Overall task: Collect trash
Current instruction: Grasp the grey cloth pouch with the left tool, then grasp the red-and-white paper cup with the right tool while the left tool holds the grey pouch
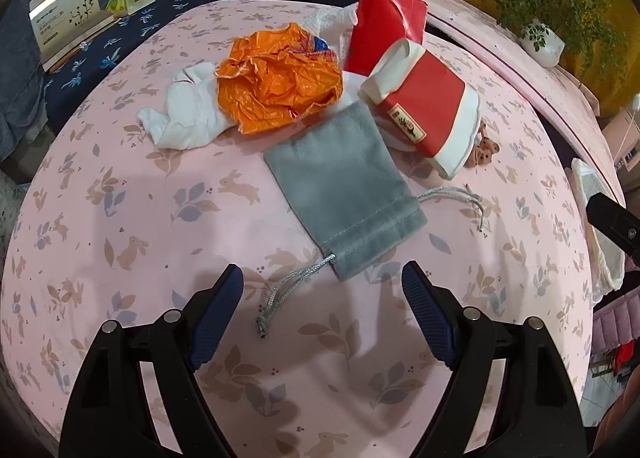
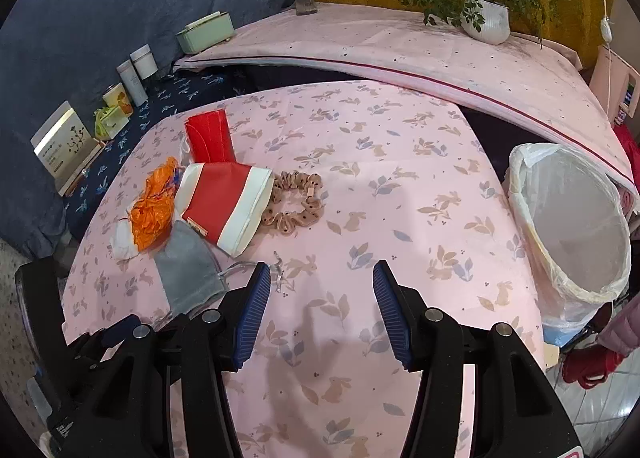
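Observation:
On the pink rabbit-print cloth [image 1: 132,218] lies a crumpled orange plastic bag [image 1: 276,82] [image 2: 154,210], with a white tissue wad [image 1: 188,114] [image 2: 120,242] on its left. A grey drawstring pouch [image 1: 344,194] [image 2: 188,270] lies just ahead of my left gripper [image 1: 322,298], which hangs open above the pouch's cord with nothing between its fingers. My right gripper [image 2: 320,298] is open over bare cloth, to the right of the pile. A bin with a white liner [image 2: 572,218] stands at the table's right edge.
A red-and-white pouch [image 1: 428,114] [image 2: 224,206], a red envelope [image 1: 384,30] [image 2: 208,136] and a brown scrunchie [image 2: 292,202] lie by the trash. Boxes and jars [image 2: 132,74] line the far left. A potted plant [image 2: 486,18] stands on the raised ledge behind.

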`<state>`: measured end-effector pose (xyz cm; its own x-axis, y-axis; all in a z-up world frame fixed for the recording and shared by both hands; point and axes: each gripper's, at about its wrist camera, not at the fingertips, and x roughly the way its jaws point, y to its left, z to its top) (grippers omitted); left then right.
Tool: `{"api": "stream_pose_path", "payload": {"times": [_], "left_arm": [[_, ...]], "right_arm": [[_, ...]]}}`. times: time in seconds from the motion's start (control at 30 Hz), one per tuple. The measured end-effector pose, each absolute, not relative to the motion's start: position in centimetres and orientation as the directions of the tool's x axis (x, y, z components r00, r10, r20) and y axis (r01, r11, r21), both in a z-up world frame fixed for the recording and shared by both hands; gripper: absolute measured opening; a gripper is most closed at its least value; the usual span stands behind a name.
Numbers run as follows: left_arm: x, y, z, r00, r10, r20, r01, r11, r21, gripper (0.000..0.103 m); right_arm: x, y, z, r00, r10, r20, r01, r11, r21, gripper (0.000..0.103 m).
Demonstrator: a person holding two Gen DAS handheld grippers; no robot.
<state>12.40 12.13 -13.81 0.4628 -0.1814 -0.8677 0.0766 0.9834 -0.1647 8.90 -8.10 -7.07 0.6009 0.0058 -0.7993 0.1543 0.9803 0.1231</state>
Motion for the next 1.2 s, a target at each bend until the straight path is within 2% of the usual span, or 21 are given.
{"api": "stream_pose_path", "payload": {"times": [0.13, 0.27, 0.33, 0.4, 0.43, 0.57, 1.0, 1.1, 1.2], "left_arm": [[12.6, 11.9, -14.4, 0.46, -0.181, -0.869, 0.092, 0.984, -0.156, 0.067], [12.9, 12.1, -14.3, 0.466, -0.189, -0.864, 0.089, 0.982, -0.166, 0.052], [13.2, 12.2, -14.2, 0.463, -0.2, -0.864, 0.093, 0.98, -0.177, 0.04], [13.4, 12.2, -14.2, 0.455, -0.212, -0.865, 0.104, 0.977, -0.185, 0.012], [13.5, 12.2, -14.2, 0.448, -0.219, -0.867, 0.112, 0.976, -0.189, 0.008], [13.4, 12.5, -13.8, 0.452, -0.225, -0.863, 0.119, 0.974, -0.192, 0.004], [13.9, 14.1, -11.6, 0.476, -0.22, -0.852, 0.092, 0.975, -0.2, 0.004], [14.3, 14.2, -11.7, 0.47, -0.219, -0.855, 0.088, 0.975, -0.202, 0.004], [14.5, 14.2, -11.9, 0.466, -0.221, -0.857, 0.088, 0.975, -0.204, 0.004]], "right_arm": [[9.1, -7.4, -7.7, 0.59, 0.013, -0.807, 0.146, 0.982, 0.122, 0.052], [9.5, -6.8, -8.2, 0.579, 0.023, -0.815, 0.137, 0.983, 0.125, 0.052], [9.8, -6.4, -8.4, 0.575, 0.031, -0.817, 0.128, 0.984, 0.128, 0.052], [10.1, -5.9, -8.5, 0.574, 0.041, -0.818, 0.117, 0.984, 0.131, 0.052], [10.3, -5.7, -8.5, 0.573, 0.047, -0.818, 0.111, 0.985, 0.134, 0.052], [11.2, -4.9, -8.7, 0.57, 0.067, -0.819, 0.09, 0.986, 0.143, 0.052], [16.2, -4.1, -11.2, 0.534, 0.174, -0.828, 0.061, 0.968, 0.243, 0.052], [17.2, -4.1, -11.8, 0.523, 0.21, -0.826, 0.059, 0.958, 0.281, 0.051], [17.9, -4.0, -12.4, 0.512, 0.24, -0.825, 0.05, 0.95, 0.308, 0.044]]}}
